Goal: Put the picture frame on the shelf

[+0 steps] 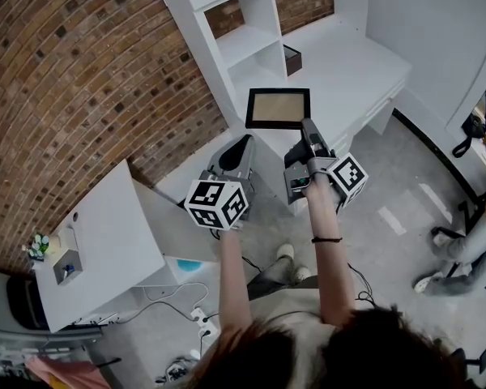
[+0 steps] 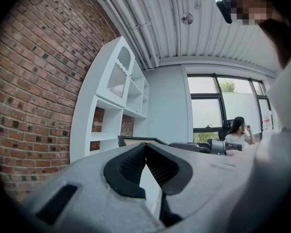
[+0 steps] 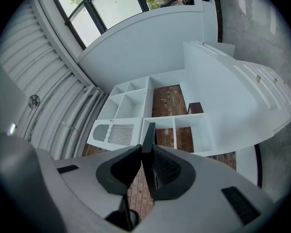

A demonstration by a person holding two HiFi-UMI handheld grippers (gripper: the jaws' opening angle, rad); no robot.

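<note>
The right tool [image 1: 308, 126] pinches the frame [image 1: 278, 109] by its near edge. In the right gripper view the black edge [image 3: 148, 132] stands between the two pads, which press on it from both sides. The frame is held in the air with its tan face turned up, in front of the white shelf [image 1: 251, 39] that stands against the brick wall [image 1: 89, 79]. It is over the white worktop [image 1: 356, 71] and touches neither.

The left tool [image 1: 245, 144] is just beside the right one, below and to the left of the frame and apart from it. In the left gripper view its pads [image 2: 131, 164] are pressed together at the tips with nothing between them. A dark strip beyond them is probably the frame seen edge-on [image 2: 136, 140].

A small dark box [image 1: 292, 58] sits on the worktop, just beside the shelf's lower compartment.
</note>
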